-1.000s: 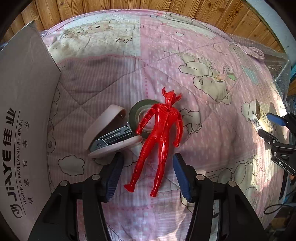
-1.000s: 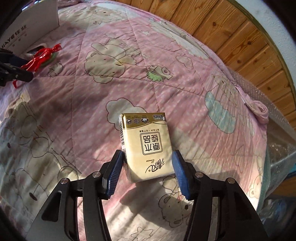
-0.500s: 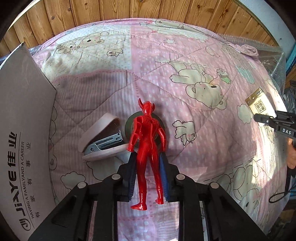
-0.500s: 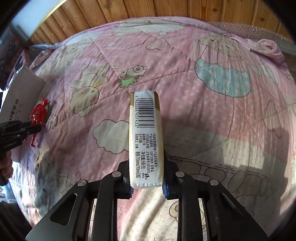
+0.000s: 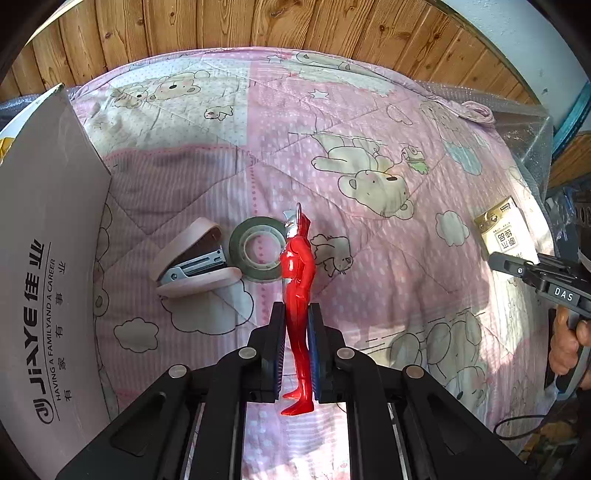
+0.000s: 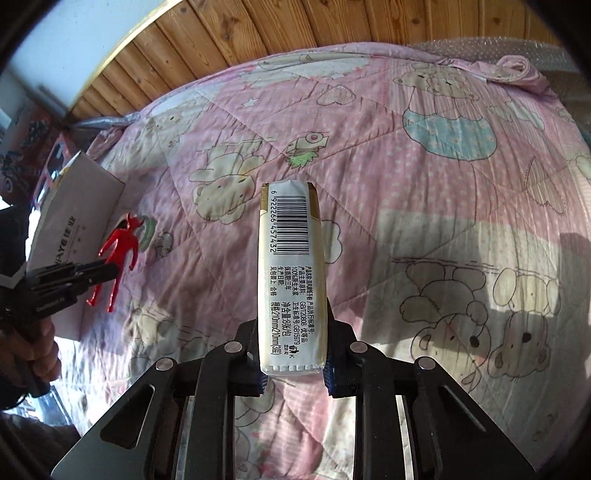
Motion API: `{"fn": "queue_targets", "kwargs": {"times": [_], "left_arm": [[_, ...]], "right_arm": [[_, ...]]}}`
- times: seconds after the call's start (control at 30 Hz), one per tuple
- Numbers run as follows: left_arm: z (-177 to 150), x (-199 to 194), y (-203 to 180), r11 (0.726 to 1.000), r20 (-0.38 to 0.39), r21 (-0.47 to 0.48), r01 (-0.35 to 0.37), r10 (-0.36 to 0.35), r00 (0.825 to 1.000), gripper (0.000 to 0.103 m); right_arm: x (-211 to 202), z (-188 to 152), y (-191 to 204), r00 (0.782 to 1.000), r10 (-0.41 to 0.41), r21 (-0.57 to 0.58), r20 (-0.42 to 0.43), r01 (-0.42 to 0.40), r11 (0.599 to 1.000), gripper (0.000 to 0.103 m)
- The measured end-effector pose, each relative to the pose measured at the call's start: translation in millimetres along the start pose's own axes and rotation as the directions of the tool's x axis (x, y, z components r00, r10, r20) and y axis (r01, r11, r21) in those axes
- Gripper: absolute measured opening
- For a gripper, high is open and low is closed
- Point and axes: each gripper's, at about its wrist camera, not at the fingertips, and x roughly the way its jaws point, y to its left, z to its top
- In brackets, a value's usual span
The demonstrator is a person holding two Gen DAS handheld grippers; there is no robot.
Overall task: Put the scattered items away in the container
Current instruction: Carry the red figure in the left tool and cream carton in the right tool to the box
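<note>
My left gripper (image 5: 295,347) is shut on the legs of a red toy figure (image 5: 296,280), which stands lifted above the pink quilt. Behind it on the quilt lie a pink stapler (image 5: 192,264) and a roll of clear tape (image 5: 255,247). A white cardboard box (image 5: 40,258) with printed lettering stands at the left. My right gripper (image 6: 293,363) is shut on a gold-and-white tissue pack (image 6: 291,273), held edge-up with its barcode showing. From the right wrist view the figure (image 6: 118,254) and the left gripper (image 6: 94,275) show at the far left, next to the box (image 6: 74,206).
A pink bear-print quilt (image 5: 369,155) covers the bed, backed by a wooden plank wall (image 5: 258,22). Bubble wrap (image 5: 524,125) edges the far right side. A hand (image 5: 565,339) holds the right tool with a black cable trailing below.
Both grippers closed on their items and lifted them: the left took the red figure off the quilt and turned it sideways, the right raised the tissue pack and turned it edge-up.
</note>
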Motion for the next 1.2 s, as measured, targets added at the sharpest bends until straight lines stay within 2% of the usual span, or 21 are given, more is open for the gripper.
{"fn": "queue_targets", "kwargs": {"times": [0.33,0.63,0.93,1.2], "left_arm": [[-8,-19,-5,1.0,0.016,0.017,0.01,-0.01,1.0,0.012],[-32,-41,-8,0.999,0.013,0.033,0.041,-0.041,0.999,0.012],[-60,-69,-5,0.998,0.023,0.044,0.053,-0.054,0.998,0.012],[-71,-90,0,0.998,0.049,0.049,0.031,-0.034,0.998,0.012]], "right_arm": [[-14,-34,22,1.0,-0.003,0.103,0.027,0.0,0.995,0.023],[-25,-68,50,0.999,0.006,0.164,0.039,-0.012,0.986,0.023],[-34,-94,72,0.999,0.011,0.205,0.048,-0.021,0.979,0.023],[-40,-111,88,0.999,-0.001,0.208,0.04,-0.007,0.978,0.023]]}}
